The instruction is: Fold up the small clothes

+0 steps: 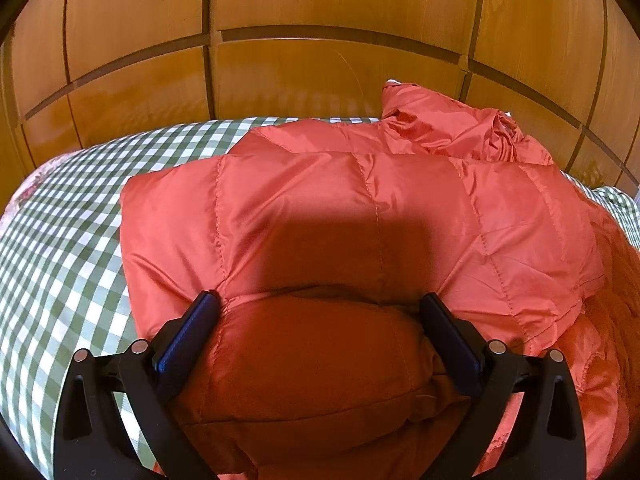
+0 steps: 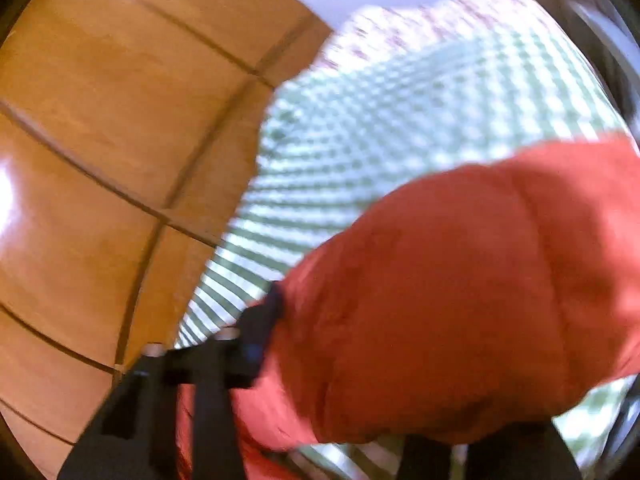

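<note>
An orange-red quilted puffer jacket [image 1: 360, 208] lies on the green-and-white checked cover [image 1: 68, 216], one part folded over the rest. My left gripper [image 1: 320, 312] hangs just above the jacket's near edge with its jaws wide apart; a puffed fold of the jacket sits between the fingers [image 1: 188, 336], not pinched. In the blurred right wrist view the jacket [image 2: 460, 292] bulges across the right gripper [image 2: 384, 320]. Its left finger [image 2: 260, 332] shows beside the fabric; the right finger is hidden behind it. The blur hides how its jaws stand.
A glossy wooden panelled wall or wardrobe [image 1: 320, 40] stands right behind the bed and fills the left of the right wrist view [image 2: 100, 160]. A flowered cloth [image 1: 28, 188] shows at the cover's far left edge.
</note>
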Tool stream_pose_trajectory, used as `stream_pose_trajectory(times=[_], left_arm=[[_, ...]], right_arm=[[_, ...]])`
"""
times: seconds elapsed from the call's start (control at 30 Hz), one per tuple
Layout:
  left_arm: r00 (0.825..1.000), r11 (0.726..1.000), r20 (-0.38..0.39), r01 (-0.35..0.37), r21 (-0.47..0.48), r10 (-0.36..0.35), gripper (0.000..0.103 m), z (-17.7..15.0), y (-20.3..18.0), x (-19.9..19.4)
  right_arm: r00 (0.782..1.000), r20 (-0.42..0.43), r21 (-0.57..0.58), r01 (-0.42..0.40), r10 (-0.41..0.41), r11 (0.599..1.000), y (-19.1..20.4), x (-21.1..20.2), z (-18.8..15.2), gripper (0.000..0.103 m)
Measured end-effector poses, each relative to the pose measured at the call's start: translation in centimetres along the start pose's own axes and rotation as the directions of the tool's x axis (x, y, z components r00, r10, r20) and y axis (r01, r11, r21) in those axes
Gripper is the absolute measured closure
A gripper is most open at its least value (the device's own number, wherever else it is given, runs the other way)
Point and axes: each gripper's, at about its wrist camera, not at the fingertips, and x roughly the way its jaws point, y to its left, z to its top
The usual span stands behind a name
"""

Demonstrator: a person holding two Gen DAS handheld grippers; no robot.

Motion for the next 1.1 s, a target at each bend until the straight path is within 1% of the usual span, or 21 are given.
stream_pose_trajectory(times=[0.03, 0.1, 0.2, 0.27, 0.33, 0.4, 0.43, 0.53, 0.57, 0.6, 0.63, 0.67, 0.77, 0.8, 0.83, 0.87, 0.9, 0.93, 1.0, 1.07, 1.1], left_arm=[[1.000, 1.000, 0.000, -0.001, 0.000, 0.001, 0.004, 0.0, 0.0, 0.0], [1.000, 1.000, -0.001, -0.001, 0.001, 0.001, 0.004, 0.0, 0.0, 0.0], [1.000, 1.000, 0.000, 0.001, -0.001, -0.001, 0.004, 0.0, 0.0, 0.0], [1.000, 1.000, 0.000, 0.001, 0.000, -0.001, 0.004, 0.0, 0.0, 0.0], [1.000, 1.000, 0.000, 0.001, 0.000, -0.001, 0.004, 0.0, 0.0, 0.0], [1.000, 1.000, -0.001, 0.001, 0.000, -0.001, 0.004, 0.0, 0.0, 0.0], [1.000, 1.000, -0.001, 0.001, -0.001, -0.001, 0.004, 0.0, 0.0, 0.0], [1.000, 1.000, -0.002, 0.002, -0.002, -0.002, 0.004, 0.0, 0.1, 0.0], [1.000, 1.000, -0.002, 0.003, -0.002, -0.003, 0.004, 0.0, 0.1, 0.0], [1.000, 1.000, -0.002, 0.003, -0.004, -0.003, 0.004, 0.0, 0.1, -0.1], [1.000, 1.000, -0.001, 0.004, -0.006, -0.004, 0.004, 0.0, 0.1, -0.1], [1.000, 1.000, -0.001, 0.006, -0.007, -0.006, 0.004, 0.0, 0.1, -0.1], [1.000, 1.000, -0.001, 0.015, -0.017, -0.015, 0.003, 0.1, 0.2, 0.0], [1.000, 1.000, -0.001, 0.018, -0.021, -0.018, 0.003, 0.1, 0.2, 0.0], [1.000, 0.999, -0.001, 0.023, -0.026, -0.023, 0.003, 0.1, 0.3, 0.0], [1.000, 0.999, -0.001, 0.029, -0.032, -0.029, 0.003, 0.0, 0.4, 0.0], [0.999, 0.999, 0.000, 0.034, -0.036, -0.034, 0.003, 0.0, 0.4, 0.0], [0.999, 0.999, 0.000, 0.035, -0.040, -0.035, 0.003, 0.0, 0.5, -0.1], [0.999, 0.998, -0.003, 0.040, -0.047, -0.040, 0.004, 0.0, 0.5, 0.0], [0.999, 0.998, -0.005, 0.041, -0.048, -0.041, 0.003, 0.0, 0.6, 0.0], [0.999, 0.998, -0.007, 0.040, -0.047, -0.041, 0.003, 0.0, 0.5, 0.1]], right_arm=[[1.000, 0.022, -0.042, -0.015, 0.016, 0.999, 1.1, -0.2, 0.4, 0.077], [0.995, 0.083, -0.227, -0.031, 0.051, 0.973, 5.4, -1.0, 0.2, 0.079], [0.992, 0.116, -0.470, 0.008, 0.053, 0.882, 10.2, -1.1, -2.2, 0.079], [0.994, 0.107, -0.543, 0.055, 0.004, 0.838, 12.1, 0.0, -3.7, 0.079], [0.995, 0.095, -0.550, 0.086, -0.041, 0.830, 13.7, 1.1, -4.7, 0.079], [0.995, 0.099, -0.583, 0.070, -0.015, 0.809, 15.6, 1.1, -6.0, 0.079], [0.995, 0.102, -0.637, 0.050, 0.019, 0.769, 17.3, 1.0, -7.3, 0.079], [0.987, 0.071, -0.841, -0.016, 0.141, 0.540, 22.1, -0.1, -13.8, 0.077], [0.983, 0.036, -0.906, -0.043, 0.178, 0.421, 23.7, -0.1, -16.7, 0.076], [0.981, 0.005, -0.949, -0.056, 0.195, 0.309, 24.6, 0.1, -19.2, 0.064], [0.982, -0.020, -0.987, -0.050, 0.189, 0.155, 25.4, 0.4, -22.9, 0.047], [0.985, -0.020, -0.999, -0.026, 0.173, 0.031, 25.4, 0.7, -26.0, 0.041], [0.994, -0.026, -0.969, 0.001, 0.108, -0.246, 23.0, 2.3, -33.1, 0.038], [0.996, -0.041, -0.958, -0.017, 0.078, -0.286, 22.1, 2.5, -34.5, 0.036], [0.997, -0.051, -0.952, -0.032, 0.053, -0.304, 21.2, 2.8, -35.5, 0.035], [0.998, -0.045, -0.958, -0.030, 0.047, -0.286, 20.4, 2.8, -35.7, 0.035], [0.998, -0.056, -0.970, -0.045, 0.040, -0.240, 20.0, 2.6, -35.1, 0.033], [0.997, -0.073, -0.978, -0.066, 0.029, -0.196, 19.8, 2.4, -34.3, 0.024], [0.986, -0.164, -0.986, -0.164, 0.036, -0.002, 19.2, 1.3, -30.7, 0.005], [0.962, -0.257, -0.952, -0.269, 0.094, 0.145, 18.0, 0.2, -27.5, 0.004], [0.957, -0.268, -0.941, -0.284, 0.110, 0.183, 17.4, -0.3, -26.5, 0.003]])
